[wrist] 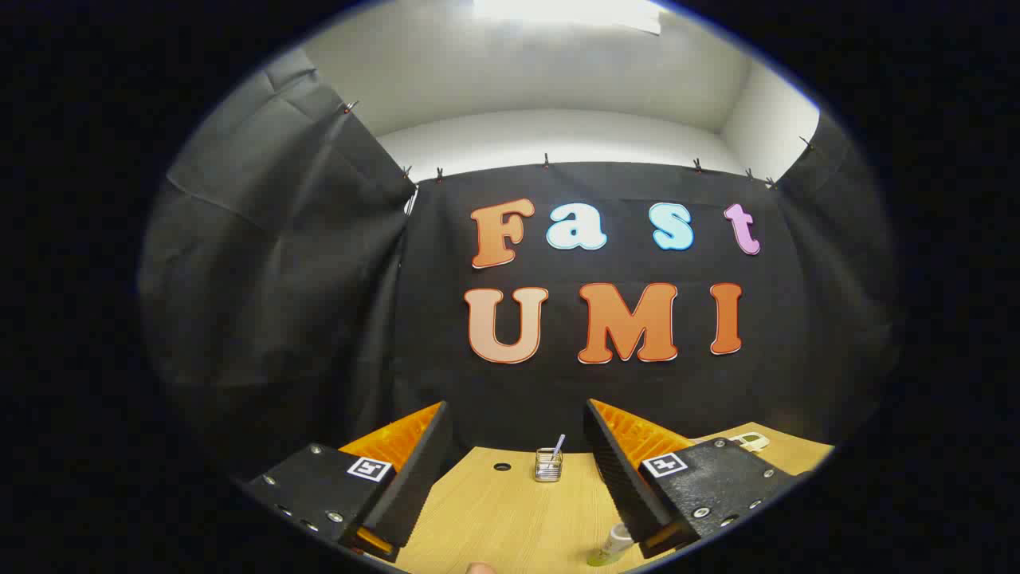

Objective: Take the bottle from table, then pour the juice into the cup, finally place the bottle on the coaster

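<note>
Gripper (516, 446) spread wide, holding nothing; glass cup (548, 465) ahead at 12 o'clock, bottle (610, 547) at 5 o'clock on table (510, 518)

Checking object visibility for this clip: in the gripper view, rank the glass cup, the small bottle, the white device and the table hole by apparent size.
1. Glass cup, beyond the open gripper.
2. Small bottle, partly hidden by one finger, so its rank against the cup is unsure.
3. White device at the table's far edge; distance shrinks it.
4. Hole in the table.

Bright ceiling light (567, 11) glares overhead — sharp centre, strong fisheye bending at edges
</note>
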`<state>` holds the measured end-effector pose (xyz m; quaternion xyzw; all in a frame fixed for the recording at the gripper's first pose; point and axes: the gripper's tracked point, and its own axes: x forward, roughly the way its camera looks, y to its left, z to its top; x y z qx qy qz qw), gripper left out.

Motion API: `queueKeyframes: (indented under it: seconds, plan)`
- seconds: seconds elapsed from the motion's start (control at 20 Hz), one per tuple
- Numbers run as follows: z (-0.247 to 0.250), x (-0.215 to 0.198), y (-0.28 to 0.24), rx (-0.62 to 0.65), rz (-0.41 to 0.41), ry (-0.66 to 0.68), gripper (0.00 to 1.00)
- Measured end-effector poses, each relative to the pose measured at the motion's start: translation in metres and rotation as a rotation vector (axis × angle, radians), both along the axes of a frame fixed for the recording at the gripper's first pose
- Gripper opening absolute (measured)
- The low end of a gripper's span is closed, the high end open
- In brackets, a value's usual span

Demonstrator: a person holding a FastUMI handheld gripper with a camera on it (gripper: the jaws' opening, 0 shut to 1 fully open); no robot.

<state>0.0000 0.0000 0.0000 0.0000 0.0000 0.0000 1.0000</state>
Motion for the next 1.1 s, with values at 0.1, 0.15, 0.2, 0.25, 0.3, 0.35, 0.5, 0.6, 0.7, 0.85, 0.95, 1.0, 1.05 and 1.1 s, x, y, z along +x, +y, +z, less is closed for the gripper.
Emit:
queueKeyframes:
  seconds: [0.1, 0.15, 0.2, 0.25, 0.3, 0.35, 0.5, 0.6, 0.7, 0.85, 0.95, 1.0, 1.05, 1.1]
  plan:
    - [0.003, -0.003, 0.003, 0.009, 0.007, -0.007, 0.98]
    - [0.003, -0.004, 0.002, -0.002, 0.001, -0.003, 0.98]
    - [0.002, -0.005, 0.002, -0.01, -0.003, 0.003, 0.98]
    - [0.001, -0.006, 0.004, -0.014, -0.007, 0.009, 0.98]
    - [-0.001, -0.007, 0.005, -0.021, -0.01, 0.015, 0.98]
    - [-0.001, -0.006, 0.006, -0.026, -0.011, 0.017, 0.98]
    - [-0.003, -0.006, 0.007, -0.021, -0.007, 0.02, 0.98]
    - [-0.003, -0.008, 0.005, -0.016, -0.018, 0.025, 0.98]
    - [-0.002, -0.01, 0.002, -0.014, -0.029, 0.028, 0.99]
    - [-0.006, -0.012, -0.006, -0.021, -0.053, 0.043, 0.98]
    - [-0.01, -0.013, -0.014, -0.02, -0.068, 0.057, 0.99]
    - [-0.014, -0.014, -0.021, -0.018, -0.083, 0.065, 0.98]
    - [-0.018, -0.014, -0.029, -0.015, -0.101, 0.076, 0.98]
    - [-0.024, -0.014, -0.037, -0.009, -0.121, 0.087, 0.98]
